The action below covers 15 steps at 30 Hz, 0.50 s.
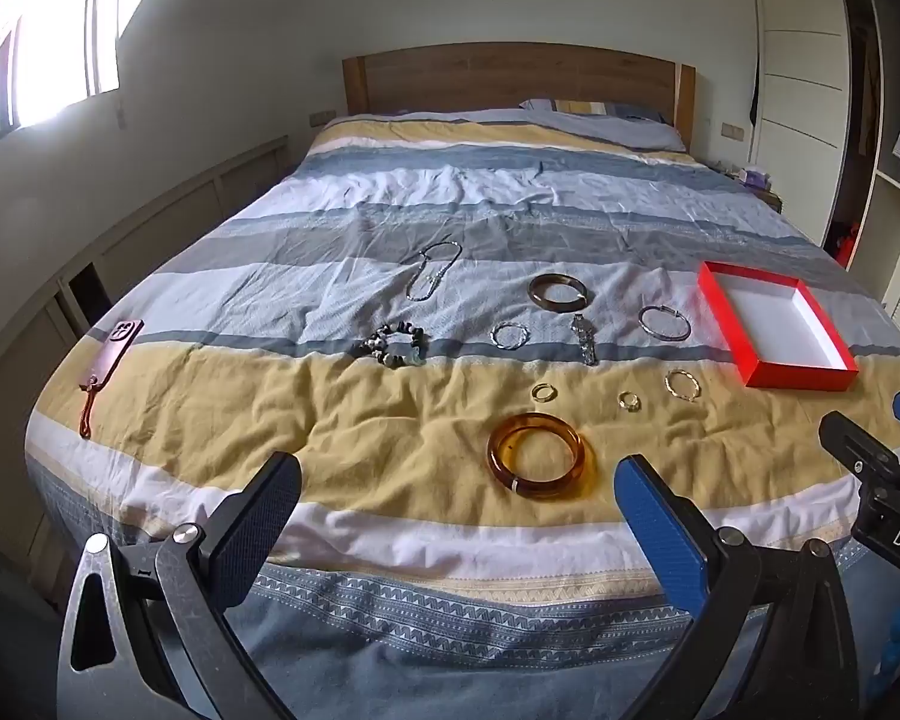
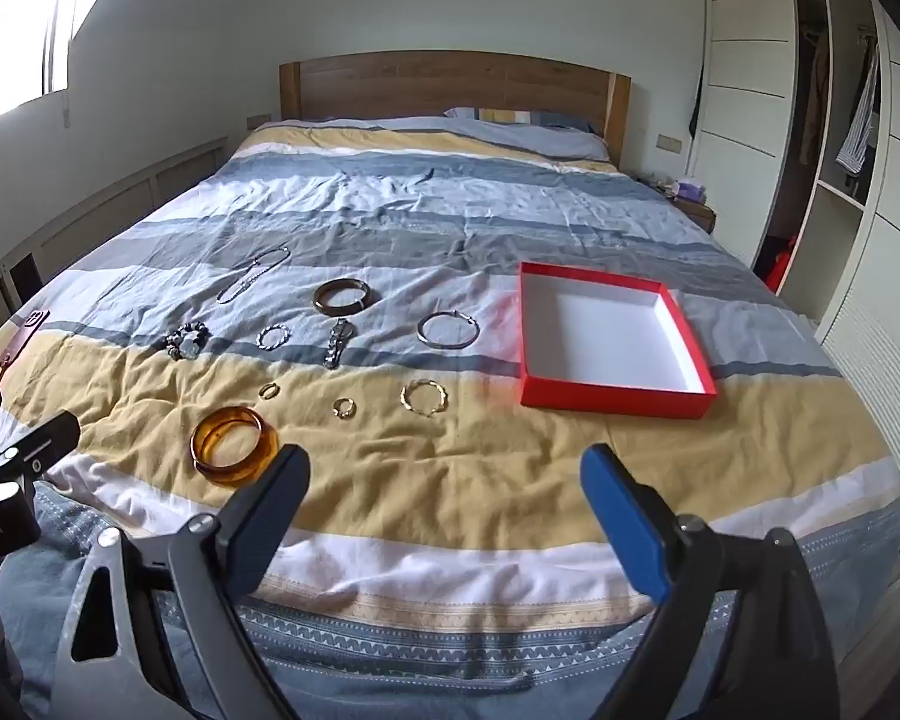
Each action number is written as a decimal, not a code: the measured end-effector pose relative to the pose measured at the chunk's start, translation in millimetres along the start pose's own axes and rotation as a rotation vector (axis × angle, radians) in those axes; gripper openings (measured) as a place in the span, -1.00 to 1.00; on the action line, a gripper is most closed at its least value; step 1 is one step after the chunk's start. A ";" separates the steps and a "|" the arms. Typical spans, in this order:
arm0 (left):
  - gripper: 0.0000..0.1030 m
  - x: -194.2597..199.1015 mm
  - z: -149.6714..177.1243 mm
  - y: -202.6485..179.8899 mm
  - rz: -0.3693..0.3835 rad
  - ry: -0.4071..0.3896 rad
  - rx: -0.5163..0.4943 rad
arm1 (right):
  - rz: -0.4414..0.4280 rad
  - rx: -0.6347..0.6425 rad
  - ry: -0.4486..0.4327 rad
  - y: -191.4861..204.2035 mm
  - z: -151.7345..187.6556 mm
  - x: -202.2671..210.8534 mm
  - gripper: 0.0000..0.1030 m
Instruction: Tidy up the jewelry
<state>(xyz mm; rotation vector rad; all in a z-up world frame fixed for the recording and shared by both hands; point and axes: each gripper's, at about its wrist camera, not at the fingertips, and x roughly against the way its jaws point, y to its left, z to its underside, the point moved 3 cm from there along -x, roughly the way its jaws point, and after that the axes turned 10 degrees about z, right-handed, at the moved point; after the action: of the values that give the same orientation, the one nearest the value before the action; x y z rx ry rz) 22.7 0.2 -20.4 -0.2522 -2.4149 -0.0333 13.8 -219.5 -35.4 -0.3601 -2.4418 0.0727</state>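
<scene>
Several pieces of jewelry lie on a striped bedspread. An amber bangle (image 1: pixel 536 463) (image 2: pixel 234 445) lies nearest. Beyond it are two small rings (image 1: pixel 543 392) (image 1: pixel 629 401), a gold bracelet (image 1: pixel 682 385), a watch (image 1: pixel 584 338), a silver bangle (image 1: pixel 665 322), a brown bangle (image 1: pixel 558 291), a twisted silver bracelet (image 1: pixel 510 335), a beaded bracelet (image 1: pixel 392 345) and a chain necklace (image 1: pixel 433 269). An empty red box (image 1: pixel 744 333) (image 2: pixel 528 354) sits to the right. My left gripper (image 1: pixel 457 489) is open before the amber bangle. My right gripper (image 2: pixel 445 480) is open, short of the box.
A pink phone with a strap (image 1: pixel 114 354) lies at the bed's left edge. A wooden headboard (image 1: pixel 510 75) and pillow (image 1: pixel 606 120) are at the far end. A wardrobe (image 2: pixel 750 90) stands right, and a nightstand (image 2: pixel 693 204) beside the bed.
</scene>
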 end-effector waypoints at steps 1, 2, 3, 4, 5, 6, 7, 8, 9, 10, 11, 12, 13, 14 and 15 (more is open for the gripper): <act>0.98 0.1 0.7 -0.1 -0.002 0.003 0.001 | 0.001 0.002 0.002 0.5 0.2 0.2 0.79; 0.98 0.4 1.4 -0.4 -0.004 0.004 0.003 | 0.002 0.000 0.004 0.5 0.0 0.4 0.79; 0.98 0.8 2.1 -0.8 -0.004 0.005 0.005 | 0.007 0.003 0.005 0.6 0.1 0.4 0.79; 0.99 1.1 2.8 -1.4 -0.001 0.009 0.007 | 0.008 0.005 0.005 0.7 0.3 0.6 0.79; 0.99 1.3 3.4 -2.3 0.002 0.012 0.008 | 0.010 0.007 0.008 1.6 0.1 0.4 0.79; 0.99 1.9 3.9 -3.6 0.003 0.015 0.009 | 0.014 0.010 0.008 2.1 0.1 0.4 0.79; 0.99 -3.7 -3.2 -4.2 0.021 0.021 0.003 | 0.013 0.009 0.005 1.8 0.4 1.1 0.79; 0.99 -3.9 -4.0 -5.8 0.022 0.022 -0.001 | 0.015 0.010 0.004 -1.2 -1.2 -0.4 0.79; 0.99 -3.9 -3.3 -3.8 0.029 0.020 -0.002 | 0.015 0.010 0.003 -2.9 -1.6 1.1 0.79; 0.99 -3.9 -3.8 -4.7 0.028 0.019 -0.009 | 0.016 0.011 0.003 -3.8 -1.7 1.7 0.79; 0.99 -4.1 -4.0 -5.4 0.026 0.020 -0.014 | 0.015 0.011 0.008 -2.7 -2.3 0.7 0.79; 0.99 -4.5 -4.0 -5.9 0.026 0.024 -0.016 | 0.015 0.013 0.007 -2.6 -2.2 0.6 0.79; 0.99 -4.8 -3.9 -6.3 0.027 0.026 -0.019 | 0.019 0.016 0.005 -2.4 -2.1 0.5 0.79; 0.99 -5.0 -4.0 -6.5 0.027 0.027 -0.021 | 0.021 0.016 0.006 -3.8 -2.5 1.0 0.79; 0.99 -5.3 -4.1 -6.3 0.024 0.028 -0.021 | 0.020 0.017 0.005 -5.1 -2.9 0.3 0.79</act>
<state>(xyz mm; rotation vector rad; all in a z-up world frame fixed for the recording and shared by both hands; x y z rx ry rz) 28.0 -7.3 -20.4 -0.2878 -2.3841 -0.0506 14.2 -224.4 -32.2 -0.3772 -2.4313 0.1014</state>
